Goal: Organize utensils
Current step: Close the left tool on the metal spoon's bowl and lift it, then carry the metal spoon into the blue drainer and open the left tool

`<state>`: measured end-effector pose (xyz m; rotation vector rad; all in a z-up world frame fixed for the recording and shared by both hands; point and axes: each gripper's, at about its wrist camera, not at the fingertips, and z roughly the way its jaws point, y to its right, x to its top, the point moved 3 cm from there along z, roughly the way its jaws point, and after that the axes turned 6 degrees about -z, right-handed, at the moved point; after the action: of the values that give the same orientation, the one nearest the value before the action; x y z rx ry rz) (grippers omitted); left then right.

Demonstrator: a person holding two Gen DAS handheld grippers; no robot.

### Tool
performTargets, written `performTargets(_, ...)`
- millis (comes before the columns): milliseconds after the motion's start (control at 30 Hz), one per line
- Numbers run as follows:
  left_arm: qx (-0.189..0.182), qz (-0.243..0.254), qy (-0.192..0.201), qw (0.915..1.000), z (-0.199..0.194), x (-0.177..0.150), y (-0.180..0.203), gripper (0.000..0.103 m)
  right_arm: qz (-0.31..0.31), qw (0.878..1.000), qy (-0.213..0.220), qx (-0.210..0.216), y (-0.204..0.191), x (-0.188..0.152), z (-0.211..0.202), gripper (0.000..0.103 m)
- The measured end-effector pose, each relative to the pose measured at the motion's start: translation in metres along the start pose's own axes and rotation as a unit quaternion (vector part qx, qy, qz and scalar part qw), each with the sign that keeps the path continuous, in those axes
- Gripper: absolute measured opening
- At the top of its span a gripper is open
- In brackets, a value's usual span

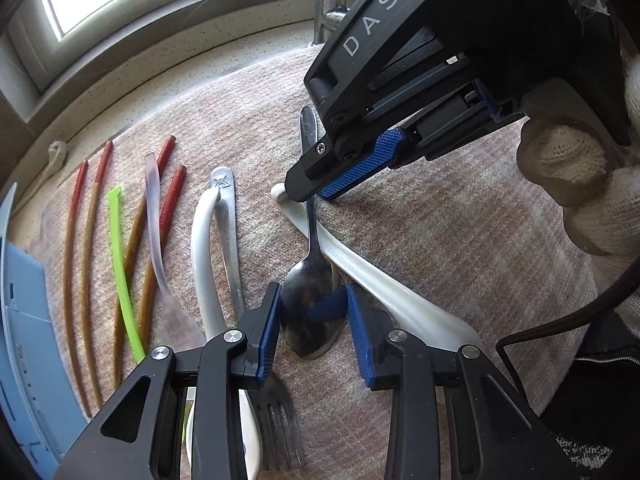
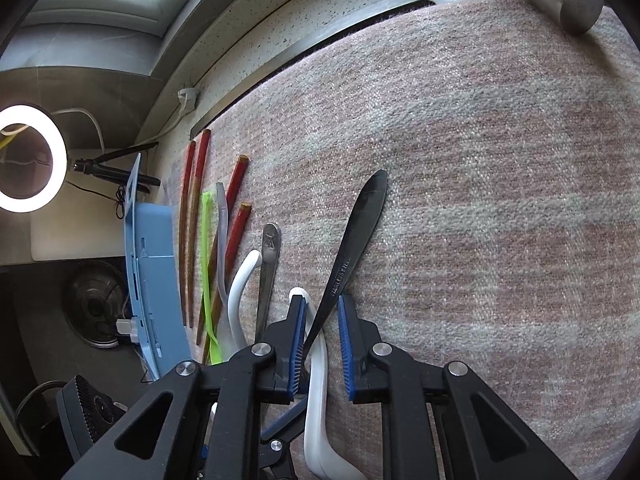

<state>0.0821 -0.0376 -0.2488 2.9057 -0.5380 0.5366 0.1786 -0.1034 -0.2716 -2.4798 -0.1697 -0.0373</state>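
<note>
- The metal spoon (image 1: 310, 304) lies on the woven cloth (image 1: 440, 240), crossing over a white plastic spoon (image 1: 360, 276); its bowl is near, its handle runs away toward the far edge, tilted slightly from the line of the sorted row.
- The left gripper (image 1: 312, 320) straddles the bowl: its jaws stand fairly narrow, one blue pad on each side of the bowl, and I cannot tell whether they press on it.
- The right gripper (image 2: 322, 344) sits over the handle's middle, jaws narrow, with the handle (image 2: 348, 264) and the white spoon's end between the pads; the handle leans against the left pad, the right pad stands clear of it.
- So both hands are at the spoon, one at each end of its long axis; the coming lift likely depends on freeing it from the white spoon beneath.
- To the left lie the fork (image 1: 236, 248), another white spoon (image 1: 202, 248), a clear spoon (image 1: 158, 232), a green stick (image 1: 122, 272) and red-tipped chopsticks (image 1: 76, 248), roughly parallel, with a blue tray (image 1: 24, 320) beyond.
</note>
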Motion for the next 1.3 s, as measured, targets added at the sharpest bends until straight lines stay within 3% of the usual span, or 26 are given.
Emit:
performTargets(200, -0.001, -0.002, 0.004, 1.0, -0.002, 0.002, 0.0, 0.031, -0.015, 1.0, 0.004, -0.015, -0.005, -0.004, 0.003, 0.011)
performTargets(867, -0.001, -0.016, 0.024, 0.9996, -0.032, 0.001, -0.01, 0.031, 0.003, 1.0, 0.016, 0.021, -0.013, -0.006, -0.019, 0.007)
performTargets(1300, 0.016, -0.052, 0.068, 0.9962, -0.097, -0.013, -0.063, 0.031, -0.063, 0.997, 0.028, 0.033, -0.095, -0.003, -0.024, 0.007)
